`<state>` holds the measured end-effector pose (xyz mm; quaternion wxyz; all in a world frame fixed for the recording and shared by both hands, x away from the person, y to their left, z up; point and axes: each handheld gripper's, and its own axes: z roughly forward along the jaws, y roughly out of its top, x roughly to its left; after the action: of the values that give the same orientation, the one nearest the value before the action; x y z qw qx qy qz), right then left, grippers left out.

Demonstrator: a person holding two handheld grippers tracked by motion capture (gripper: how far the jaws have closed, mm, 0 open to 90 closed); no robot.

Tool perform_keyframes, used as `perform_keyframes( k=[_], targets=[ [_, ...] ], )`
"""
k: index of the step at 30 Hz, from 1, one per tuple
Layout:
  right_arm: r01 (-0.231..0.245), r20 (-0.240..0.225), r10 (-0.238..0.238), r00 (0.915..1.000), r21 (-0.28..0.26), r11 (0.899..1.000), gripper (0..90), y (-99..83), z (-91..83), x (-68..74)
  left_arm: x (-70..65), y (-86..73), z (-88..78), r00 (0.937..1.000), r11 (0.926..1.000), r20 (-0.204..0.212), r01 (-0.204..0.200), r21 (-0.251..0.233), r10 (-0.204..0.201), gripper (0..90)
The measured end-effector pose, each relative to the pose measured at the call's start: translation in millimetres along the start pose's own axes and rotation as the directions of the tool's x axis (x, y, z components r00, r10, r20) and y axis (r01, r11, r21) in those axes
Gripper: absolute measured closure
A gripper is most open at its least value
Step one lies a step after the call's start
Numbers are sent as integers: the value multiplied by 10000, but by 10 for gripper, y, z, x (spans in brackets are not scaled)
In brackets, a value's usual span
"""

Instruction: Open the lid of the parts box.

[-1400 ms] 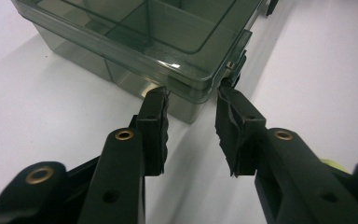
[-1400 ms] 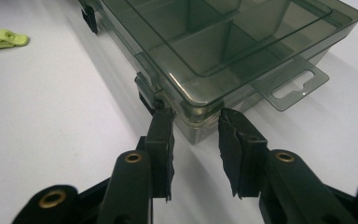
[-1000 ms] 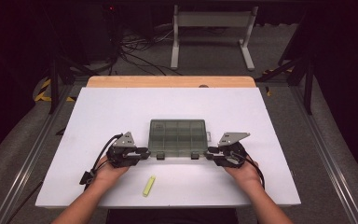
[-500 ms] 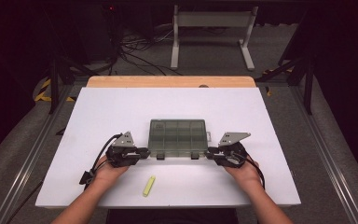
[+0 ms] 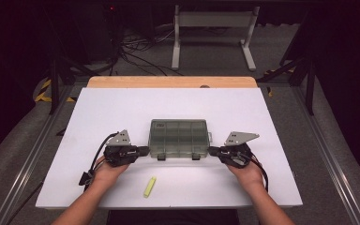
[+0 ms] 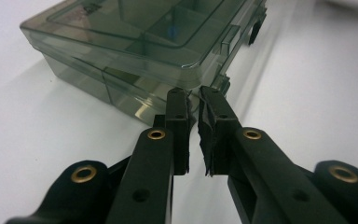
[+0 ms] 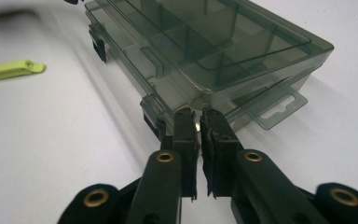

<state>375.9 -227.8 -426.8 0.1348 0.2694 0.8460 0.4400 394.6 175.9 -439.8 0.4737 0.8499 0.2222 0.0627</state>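
1. Nearest, your forearms come in from the table's near edge, angled slightly inward. A yellow-green clip (image 5: 149, 186) lies on the white table (image 5: 98, 112) between them, apart from everything.
2. Your left hand (image 5: 104, 171) holds the left gripper (image 5: 145, 151) low and level, pointing right at the box's near-left corner. Its jaws have just been closing; they stand nearly together, nothing between them, tips at the corner under the lid rim.
3. Your right hand (image 5: 246, 172) mirrors it: the right gripper (image 5: 211, 151) points left at the near-right corner, jaws just closed, empty, tips against the corner.
4. Between the grippers sits the smoky clear compartment box (image 5: 178, 138), lid down, long axis running left-right across the table. Its two latches face you.
5. Beyond, bare white table, then a wooden strip (image 5: 168, 82) along the far edge.
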Motion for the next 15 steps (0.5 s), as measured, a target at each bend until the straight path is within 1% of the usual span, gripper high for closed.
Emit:
perform_keyframes(
  k=[2, 5, 6, 10, 11, 13, 15],
  targets=[
    [-62, -22, 62, 10000, -116, 9999, 878, 2, 5, -8, 8, -2, -3, 10000, 9999, 13, 74, -119, -74, 848],
    [-112, -21, 111, 9999, -236, 9997, 885, 5, 8, -15, 16, 1, -10, 10000, 9997, -32, 42, -220, -42, 856],
    [-123, -22, 122, 9999, -277, 9995, 885, 7, 7, -16, 12, 1, -11, 9999, 9994, -27, 106, -336, -107, 856],
    [-255, -49, 253, 9997, -548, 9982, 893, 11, -2, -32, 20, 0, -11, 9999, 9985, -19, 166, -527, -168, 859],
    [-287, -35, 285, 9996, -613, 9977, 893, 11, -4, -36, 24, -3, -9, 9997, 9981, 35, 243, -575, -241, 859],
    [-338, -23, 337, 9994, -710, 9969, 897, 11, -7, -43, 33, -4, -11, 9998, 9978, 48, 209, -631, -207, 863],
    [-380, -23, 380, 9993, -764, 9964, 898, 12, -8, -47, 33, -5, -15, 9997, 9963, 36, 234, -829, -232, 869]
  ],
)
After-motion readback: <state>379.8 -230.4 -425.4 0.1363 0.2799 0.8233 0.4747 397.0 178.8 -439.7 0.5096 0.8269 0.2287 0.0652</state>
